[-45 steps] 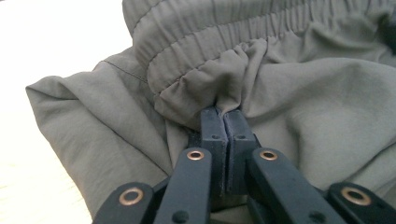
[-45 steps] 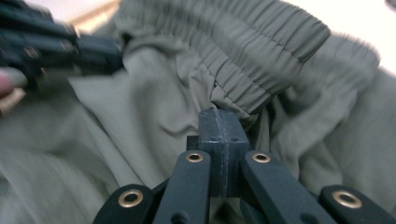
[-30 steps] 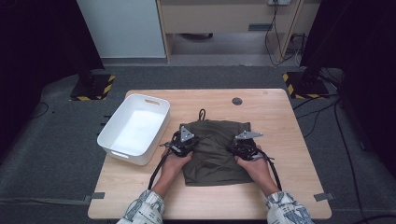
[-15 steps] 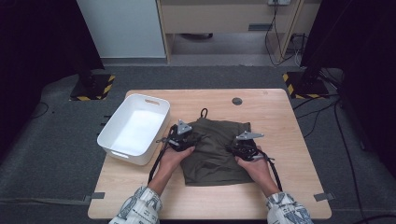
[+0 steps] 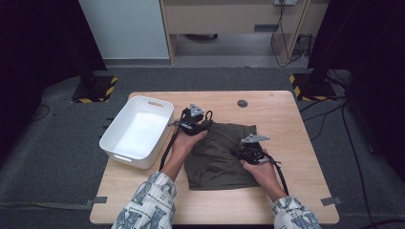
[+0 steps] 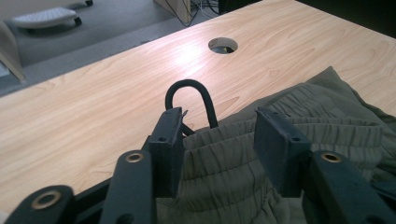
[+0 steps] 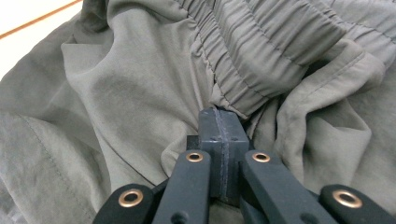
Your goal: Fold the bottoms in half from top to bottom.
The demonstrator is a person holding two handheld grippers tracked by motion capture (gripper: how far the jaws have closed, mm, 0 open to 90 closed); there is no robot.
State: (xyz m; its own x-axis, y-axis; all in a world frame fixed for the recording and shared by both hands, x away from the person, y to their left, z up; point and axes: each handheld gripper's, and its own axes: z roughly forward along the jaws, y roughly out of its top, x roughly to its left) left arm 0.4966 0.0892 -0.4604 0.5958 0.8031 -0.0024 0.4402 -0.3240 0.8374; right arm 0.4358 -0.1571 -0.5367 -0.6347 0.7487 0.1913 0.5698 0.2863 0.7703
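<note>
Olive green shorts point(image 5: 217, 152) lie rumpled on the wooden table point(image 5: 286, 114). My left gripper point(image 5: 206, 125) hovers over their far left corner. In the left gripper view it point(image 6: 219, 119) is open; its jaws have just been opening. The elastic waistband point(image 6: 327, 107) lies under and between them, untouched by the pads. A black drawstring loop point(image 6: 189, 86) sticks up just beyond. My right gripper point(image 5: 235, 152) rests on the shorts' right side. In the right gripper view it point(image 7: 219, 116) is shut on a fold of the fabric point(image 7: 140, 84) below the waistband.
A white plastic bin point(image 5: 157, 101) stands at the table's left edge, close to my left hand. A round cable hole point(image 5: 242, 103) sits in the tabletop beyond the shorts. Bare wood runs along the right and near sides.
My left gripper has let go of the shorts, opened, and lifted away toward the far side of the table. The right gripper has stayed where it was, still shut.
</note>
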